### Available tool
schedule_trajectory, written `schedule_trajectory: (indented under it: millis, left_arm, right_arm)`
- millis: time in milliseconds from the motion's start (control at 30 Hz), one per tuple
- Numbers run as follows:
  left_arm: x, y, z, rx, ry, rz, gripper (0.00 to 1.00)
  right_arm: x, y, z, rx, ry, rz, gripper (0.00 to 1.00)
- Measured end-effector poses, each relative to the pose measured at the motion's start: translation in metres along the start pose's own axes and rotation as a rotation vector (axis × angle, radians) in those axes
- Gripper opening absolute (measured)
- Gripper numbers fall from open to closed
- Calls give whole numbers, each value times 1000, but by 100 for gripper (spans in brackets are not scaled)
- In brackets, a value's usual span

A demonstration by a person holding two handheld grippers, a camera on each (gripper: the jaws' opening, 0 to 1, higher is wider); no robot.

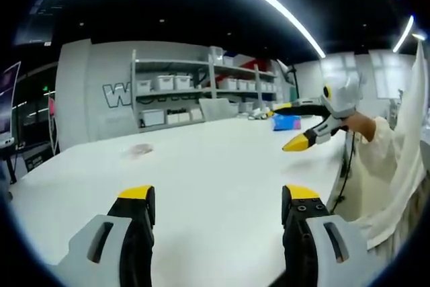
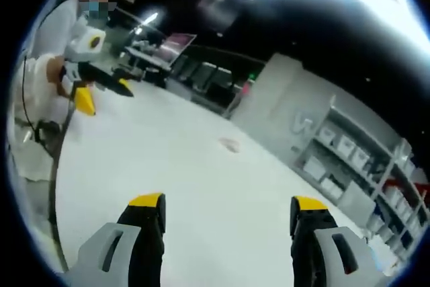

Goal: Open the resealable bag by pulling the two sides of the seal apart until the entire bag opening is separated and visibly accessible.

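Observation:
A small, flat, see-through bag (image 1: 140, 149) with a pinkish tint lies alone on the white table (image 1: 222, 159), well ahead of both grippers; it is also in the right gripper view (image 2: 230, 144). My left gripper (image 1: 218, 199) hovers over the near table with its yellow-tipped jaws wide apart and nothing between them. My right gripper (image 2: 228, 206) is open too, and empty. Each gripper also appears in the other's view, held up above the table edge with jaws spread: the right gripper (image 1: 285, 126) and the left gripper (image 2: 106, 96).
A person in cream clothes (image 1: 386, 166) stands at the table's edge. A blue box (image 1: 289, 123) sits at the far end of the table. Metal shelves with white bins (image 1: 201, 89) line the back wall, seen again as shelves (image 2: 349, 159). A cable (image 2: 57, 166) hangs by the table edge.

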State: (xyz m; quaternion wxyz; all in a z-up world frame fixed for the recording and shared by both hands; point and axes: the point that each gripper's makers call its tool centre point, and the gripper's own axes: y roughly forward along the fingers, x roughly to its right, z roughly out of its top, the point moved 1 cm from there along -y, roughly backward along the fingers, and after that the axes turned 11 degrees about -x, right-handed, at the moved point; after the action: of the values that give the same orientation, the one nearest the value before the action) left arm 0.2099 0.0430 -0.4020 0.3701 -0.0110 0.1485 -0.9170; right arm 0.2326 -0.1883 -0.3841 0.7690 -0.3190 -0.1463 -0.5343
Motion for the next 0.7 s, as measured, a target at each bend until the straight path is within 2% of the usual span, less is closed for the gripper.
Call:
schedule_trajectory:
  millis: [333, 700]
  left_arm:
    - [0, 0, 0, -3, 1, 1, 76]
    - [-2, 0, -1, -2, -6, 3, 75]
  right_arm:
    - [-3, 11, 2, -37, -109, 19, 75]
    - [-6, 21, 12, -33, -145, 45, 74]
